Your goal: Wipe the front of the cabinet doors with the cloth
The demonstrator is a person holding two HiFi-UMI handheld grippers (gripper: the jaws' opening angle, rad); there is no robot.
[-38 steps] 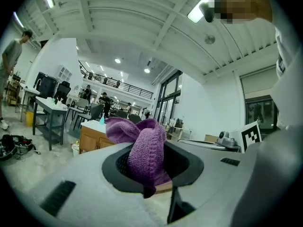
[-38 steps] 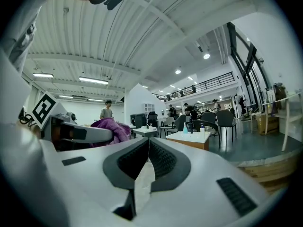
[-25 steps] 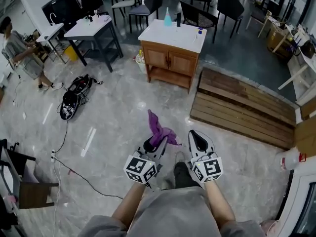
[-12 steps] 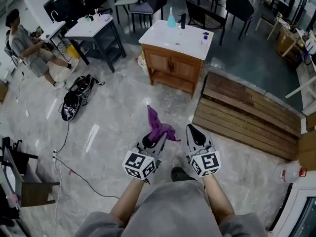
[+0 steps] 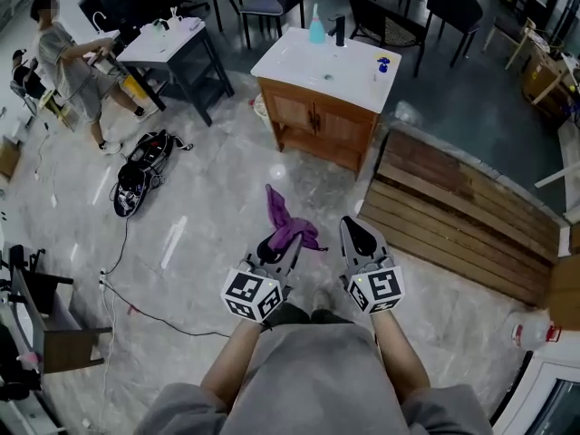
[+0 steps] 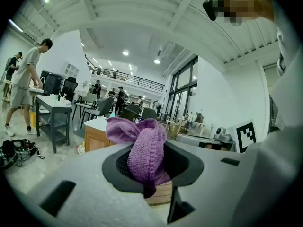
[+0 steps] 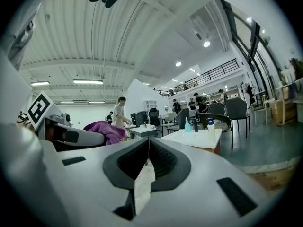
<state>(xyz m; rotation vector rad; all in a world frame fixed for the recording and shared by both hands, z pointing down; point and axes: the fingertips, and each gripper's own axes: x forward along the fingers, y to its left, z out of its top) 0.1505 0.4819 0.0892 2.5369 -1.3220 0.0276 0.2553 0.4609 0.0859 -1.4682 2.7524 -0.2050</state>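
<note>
Head view: both forearms [image 5: 237, 370] reach up-frame from the lower centre. They hold the 2 grippers side by side, aimed toward the cabinet [image 5: 319, 116] in the upper middle, well apart from it. The left gripper [image 5: 275, 246] has its jaws clamped on the purple cloth [image 5: 290, 226] (bunched, sticking up past the tips). The right gripper [image 5: 360, 231] has its jaws pressed together with nothing between them.

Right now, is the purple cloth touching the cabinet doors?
No, the left gripper holds the purple cloth well short of the cabinet doors.
</note>
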